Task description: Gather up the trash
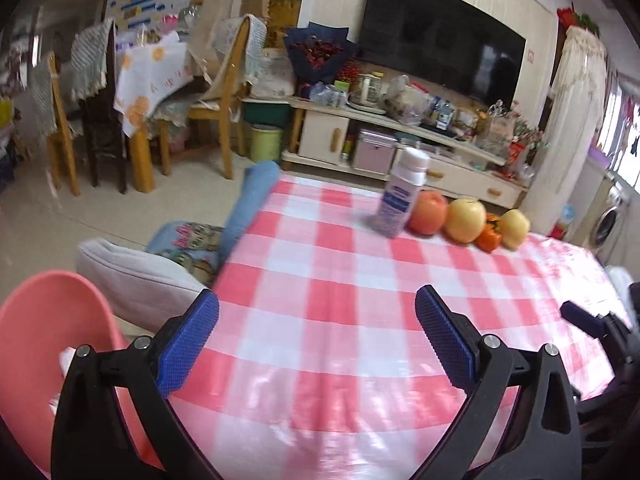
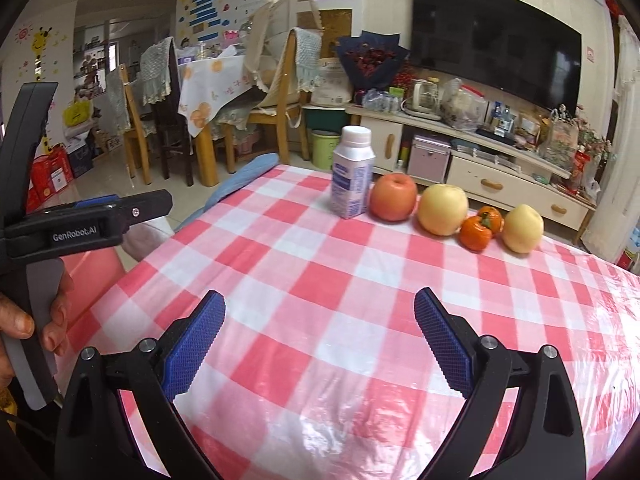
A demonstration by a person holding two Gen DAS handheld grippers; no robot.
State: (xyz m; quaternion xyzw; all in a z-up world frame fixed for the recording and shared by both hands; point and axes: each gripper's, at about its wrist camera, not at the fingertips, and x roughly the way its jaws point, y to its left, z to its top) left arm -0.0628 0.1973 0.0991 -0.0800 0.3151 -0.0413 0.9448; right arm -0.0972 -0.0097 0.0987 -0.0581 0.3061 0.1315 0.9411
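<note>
A white and blue drink bottle (image 2: 352, 174) with a white cap stands upright at the far side of the red-and-white checked table (image 2: 320, 312); it also shows in the left wrist view (image 1: 402, 194). A pink bin (image 1: 52, 344) stands beside the table at the lower left, with something pale inside. My left gripper (image 1: 316, 316) is open and empty over the table's near left edge. My right gripper (image 2: 320, 316) is open and empty above the table's near part. The left gripper also shows from the side in the right wrist view (image 2: 120, 208).
A red apple (image 2: 393, 197), two yellow apples (image 2: 443, 209) and small orange fruits (image 2: 478, 229) line up right of the bottle. A grey cushion (image 1: 132, 280) and a blue cloth (image 1: 250, 204) lie at the table's left edge. Chairs and a TV cabinet (image 2: 500, 160) stand behind.
</note>
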